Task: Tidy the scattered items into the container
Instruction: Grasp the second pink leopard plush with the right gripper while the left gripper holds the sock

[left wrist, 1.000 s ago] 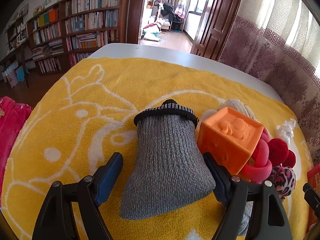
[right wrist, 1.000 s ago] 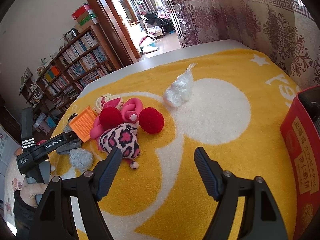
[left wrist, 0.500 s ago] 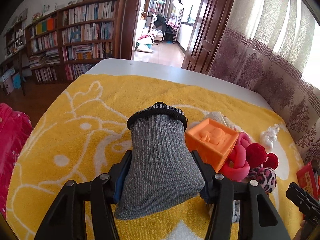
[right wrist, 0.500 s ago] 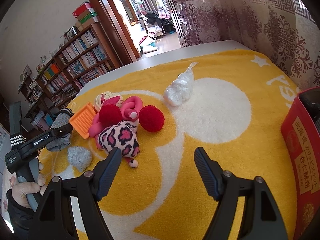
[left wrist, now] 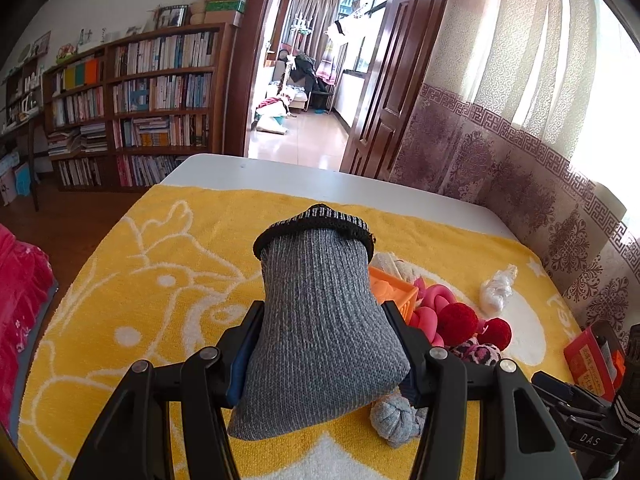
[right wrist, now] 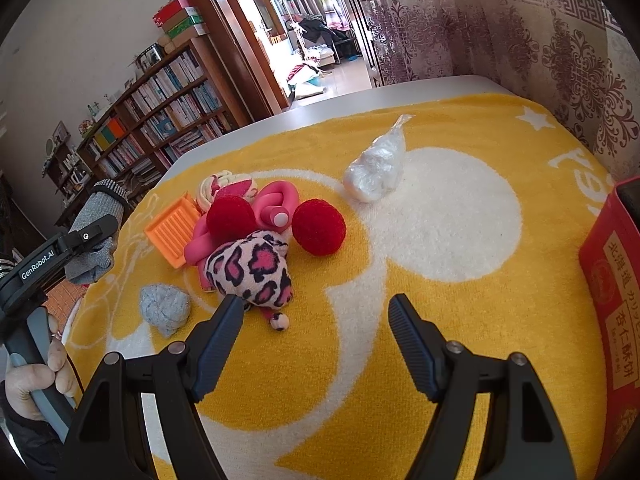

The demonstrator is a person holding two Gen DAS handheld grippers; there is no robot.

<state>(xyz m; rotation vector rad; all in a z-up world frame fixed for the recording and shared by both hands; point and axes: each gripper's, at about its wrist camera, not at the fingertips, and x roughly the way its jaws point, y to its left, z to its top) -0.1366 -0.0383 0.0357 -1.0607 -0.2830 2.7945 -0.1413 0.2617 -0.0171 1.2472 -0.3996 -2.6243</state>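
Left gripper (right wrist: pixel 86 236) reads "GenRobot.AI", jaws clamping grey sock (left wrist: pixel 320 320), cuff pointing away; right gripper (right wrist: pixel 316 346) jaws wide beside red box (right wrist: pixel 612 280).

Tall bookshelves (left wrist: pixel 132 108) flank an open doorway (left wrist: pixel 304 80); patterned curtains (left wrist: pixel 520 128) glow with daylight.

bright daylight through curtains (left wrist: pixel 520 92), sharp focus, fisheye-warped dark corners

Grey knit sock (left wrist: pixel 320 332), clamped, lifted
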